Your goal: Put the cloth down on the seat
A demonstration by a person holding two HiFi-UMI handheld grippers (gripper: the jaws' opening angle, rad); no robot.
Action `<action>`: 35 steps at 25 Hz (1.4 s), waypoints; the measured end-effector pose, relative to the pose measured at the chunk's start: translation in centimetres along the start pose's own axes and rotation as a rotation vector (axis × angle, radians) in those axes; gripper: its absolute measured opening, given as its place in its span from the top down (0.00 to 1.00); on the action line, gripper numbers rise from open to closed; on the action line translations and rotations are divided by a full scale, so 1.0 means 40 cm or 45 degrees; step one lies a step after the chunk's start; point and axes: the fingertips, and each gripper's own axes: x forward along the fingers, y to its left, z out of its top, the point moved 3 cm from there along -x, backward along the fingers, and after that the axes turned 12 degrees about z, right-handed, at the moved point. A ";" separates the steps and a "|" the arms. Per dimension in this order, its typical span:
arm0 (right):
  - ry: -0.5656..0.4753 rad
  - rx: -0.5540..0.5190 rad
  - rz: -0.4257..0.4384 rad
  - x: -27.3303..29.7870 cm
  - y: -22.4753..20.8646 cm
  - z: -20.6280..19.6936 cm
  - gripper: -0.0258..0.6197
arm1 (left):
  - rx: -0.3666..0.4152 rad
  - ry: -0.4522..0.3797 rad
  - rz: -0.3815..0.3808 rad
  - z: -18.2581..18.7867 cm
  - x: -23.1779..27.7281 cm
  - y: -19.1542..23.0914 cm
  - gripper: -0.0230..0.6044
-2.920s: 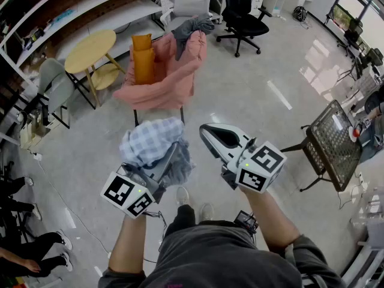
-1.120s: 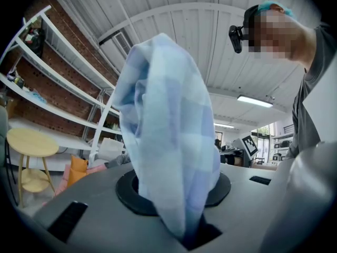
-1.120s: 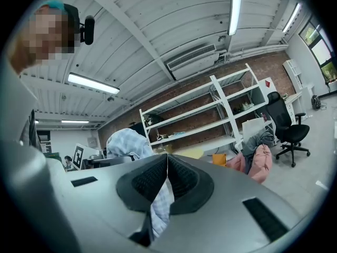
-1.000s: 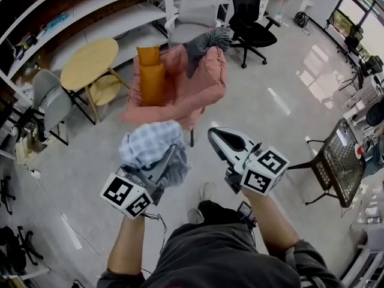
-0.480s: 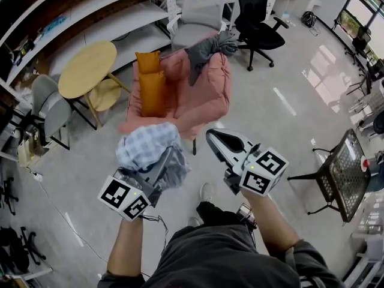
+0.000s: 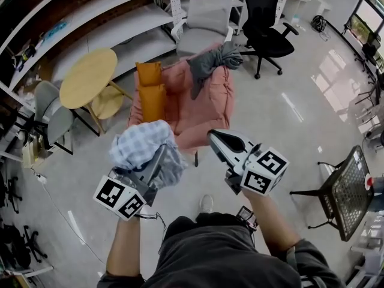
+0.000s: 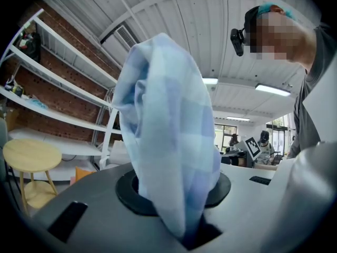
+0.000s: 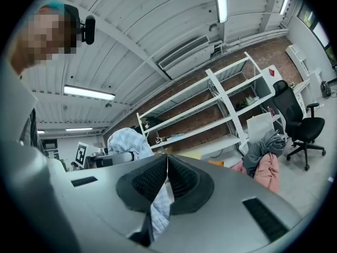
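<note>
I am in a big workroom with a glossy grey floor (image 6: 288, 113), white shelves (image 6: 102, 20) along a brick wall on the far left, and a round wooden table (image 6: 87, 71) in front of them. From the head view, a pink armchair (image 6: 207, 101) stands ahead of me in the middle. Two orange cushions (image 6: 151, 92) stand against its left arm, a grey garment (image 6: 211, 62) is draped over its back, and its seat (image 6: 191, 122) is bare. A black office chair (image 6: 267, 17) stands beyond it on the right. My left gripper (image 6: 157, 161) is held out level on the near side of the armchair. The blue checked cloth (image 6: 139, 144) is bunched up in it, up in the air and not on the seat. My right gripper (image 6: 215, 141) is just to the right of it, apart from the cloth. In the left gripper view the cloth stands up from between my jaws, which are clamped on its lower end, and it fills the middle of the picture against the white ceiling. In the right gripper view my jaws meet at their tips with nothing caught between them. The cloth shows far off to the left, and the armchair with the grey garment lies to the right.
</note>
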 end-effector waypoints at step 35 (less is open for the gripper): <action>0.023 0.101 -0.254 0.329 -0.659 0.059 0.94 | 0.031 0.072 -0.223 0.032 0.791 0.518 0.77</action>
